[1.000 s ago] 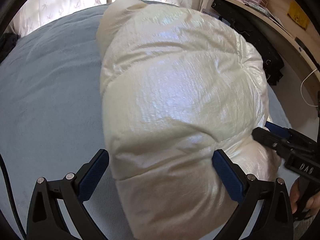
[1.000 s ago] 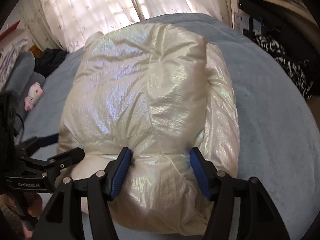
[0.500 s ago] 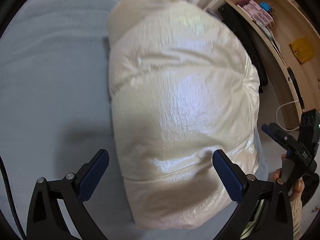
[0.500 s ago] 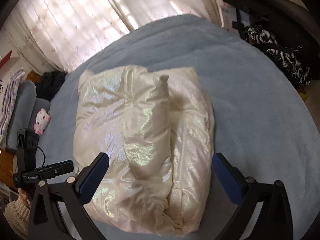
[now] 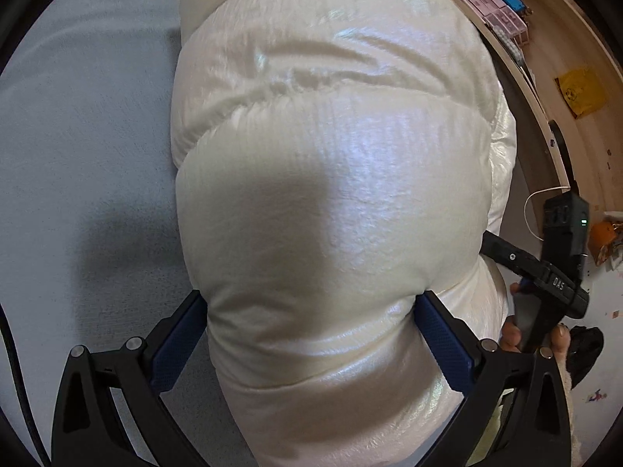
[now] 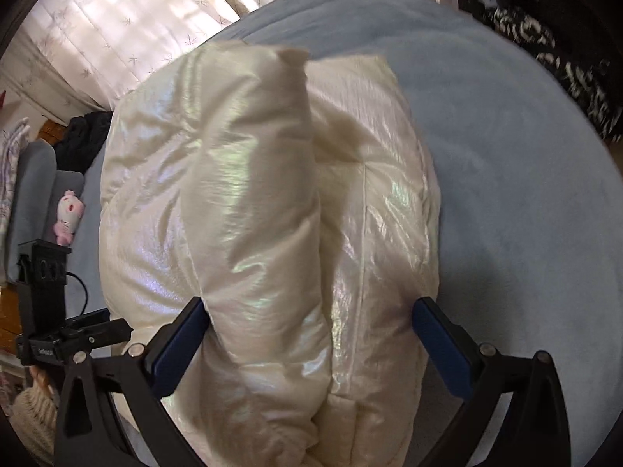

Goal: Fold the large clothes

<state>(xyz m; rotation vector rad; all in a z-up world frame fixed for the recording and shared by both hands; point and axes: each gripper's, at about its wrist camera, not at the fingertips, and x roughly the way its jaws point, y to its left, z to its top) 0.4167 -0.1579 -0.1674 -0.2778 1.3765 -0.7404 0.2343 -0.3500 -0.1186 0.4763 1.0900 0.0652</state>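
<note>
Straddling a folded cream puffer jacket point(image 5: 331, 202) on a blue bed point(image 5: 85, 124), my 2 grippers, left point(image 5: 311, 334) and right point(image 6: 311, 334), stand wide open; the right just opened.

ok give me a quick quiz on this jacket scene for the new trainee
1. True or false: the cream puffer jacket lies spread flat and unfolded on the bed.
2. Pick one: the bed cover is A red, B pale blue, C green.
3. Fill in: in the left wrist view the jacket bulges ___ the wide-set jaws of the left gripper.

Key: 1 false, it is folded into a bundle; 2 B; 3 between.
</note>
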